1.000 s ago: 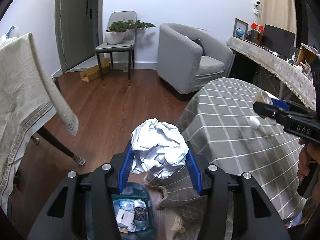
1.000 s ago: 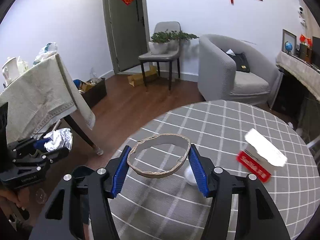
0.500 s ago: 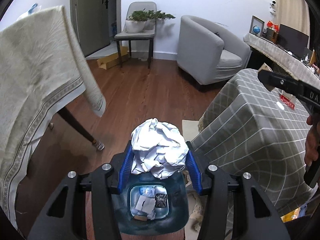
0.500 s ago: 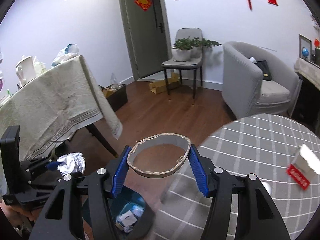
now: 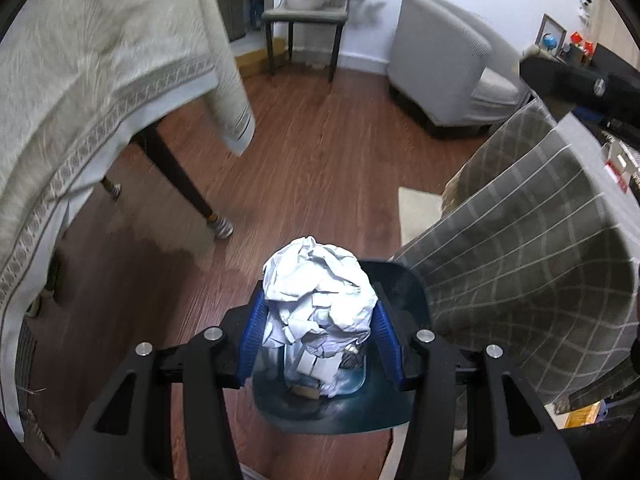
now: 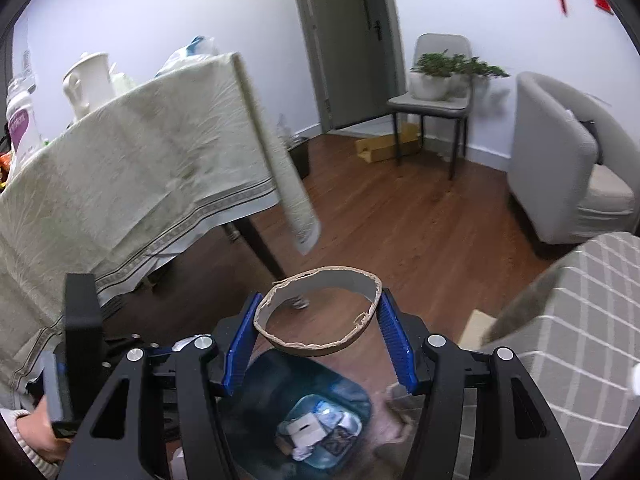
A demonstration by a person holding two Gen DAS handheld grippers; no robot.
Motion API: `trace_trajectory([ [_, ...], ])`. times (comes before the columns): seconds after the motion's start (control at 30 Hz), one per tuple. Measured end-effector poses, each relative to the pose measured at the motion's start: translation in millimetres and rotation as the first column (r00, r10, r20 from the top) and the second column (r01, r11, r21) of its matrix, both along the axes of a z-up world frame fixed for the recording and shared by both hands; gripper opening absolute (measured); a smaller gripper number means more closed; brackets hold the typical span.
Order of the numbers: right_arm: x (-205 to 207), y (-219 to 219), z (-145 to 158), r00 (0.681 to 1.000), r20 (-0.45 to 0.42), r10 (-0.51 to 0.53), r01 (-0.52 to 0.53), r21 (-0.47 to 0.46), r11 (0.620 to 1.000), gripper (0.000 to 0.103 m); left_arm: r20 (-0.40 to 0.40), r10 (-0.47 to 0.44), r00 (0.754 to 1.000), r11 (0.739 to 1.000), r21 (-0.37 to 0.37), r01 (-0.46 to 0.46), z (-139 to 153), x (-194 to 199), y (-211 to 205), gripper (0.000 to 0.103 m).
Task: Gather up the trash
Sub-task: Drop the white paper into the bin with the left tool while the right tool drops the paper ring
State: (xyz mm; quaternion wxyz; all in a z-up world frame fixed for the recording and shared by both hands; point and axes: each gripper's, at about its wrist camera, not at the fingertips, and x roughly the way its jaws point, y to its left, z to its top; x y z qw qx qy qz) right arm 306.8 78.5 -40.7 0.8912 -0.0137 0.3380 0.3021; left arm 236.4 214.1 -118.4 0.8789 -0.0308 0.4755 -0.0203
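Observation:
My left gripper (image 5: 319,324) is shut on a crumpled ball of white paper (image 5: 318,294), which hangs straight above the dark teal trash bin (image 5: 384,412) on the wooden floor. Scraps of paper lie at the bin's bottom. My right gripper (image 6: 318,334) is shut on a torn cardboard ring (image 6: 320,346), squeezed into an oval between the blue pads. The same trash bin (image 6: 280,376) sits below and just in front of that ring, with a small white box (image 6: 306,428) and wrappers inside. At lower left of the right wrist view, the left gripper (image 6: 80,344) shows in a hand.
A round table with a grey checked cloth (image 5: 528,264) stands right of the bin. A table draped in a cream cloth (image 6: 132,172) stands to the left, one dark leg (image 5: 180,184) near the bin. Farther back are a grey armchair (image 5: 444,68) and a chair with plants (image 6: 436,92).
Both grippers have swung left, away from the checked table, and dipped toward the floor. The bin has come into view under both. Both still grip their trash.

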Motion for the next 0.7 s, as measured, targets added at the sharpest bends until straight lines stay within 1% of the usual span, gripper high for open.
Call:
trace_trajectory([
  [0.17,0.7,33.8,-14.5,0.999,-0.036,0.034,-0.035,-0.030,0.999,0.059,-0.069,-0.010,0.998,1.000,0.008,0.011,-25.9,-1.0,11.6,0.053],
  [0.3,0.2,50.3,-23.5,0.997,-0.057,0.050,-0.053,-0.053,0.997,0.059,-0.129,-0.014,0.992,1.000,-0.002,0.014,-52.0,-1.5,13.8,0.053],
  [0.4,-0.4,64.0,-31.5,0.995,-0.077,0.067,-0.072,-0.064,0.995,0.059,-0.184,-0.018,0.983,1.000,-0.026,0.013,-72.2,-1.6,15.1,0.053],
  [0.5,-0.4,72.2,-39.0,0.993,-0.093,0.076,-0.083,-0.078,0.994,0.059,-0.227,-0.035,0.973,0.999,-0.033,0.028,-87.9,-5.5,15.4,0.053],
  [0.57,0.2,78.1,-45.2,0.991,-0.109,0.076,-0.086,-0.087,0.992,0.059,-0.259,-0.045,0.965,0.999,-0.036,0.037,-98.1,-7.0,15.9,0.053],
  [0.7,1.8,83.2,-53.9,0.988,-0.136,0.068,-0.081,-0.091,0.993,0.059,-0.320,-0.066,0.945,0.997,-0.068,0.046,-120.6,-10.4,17.0,0.053],
])
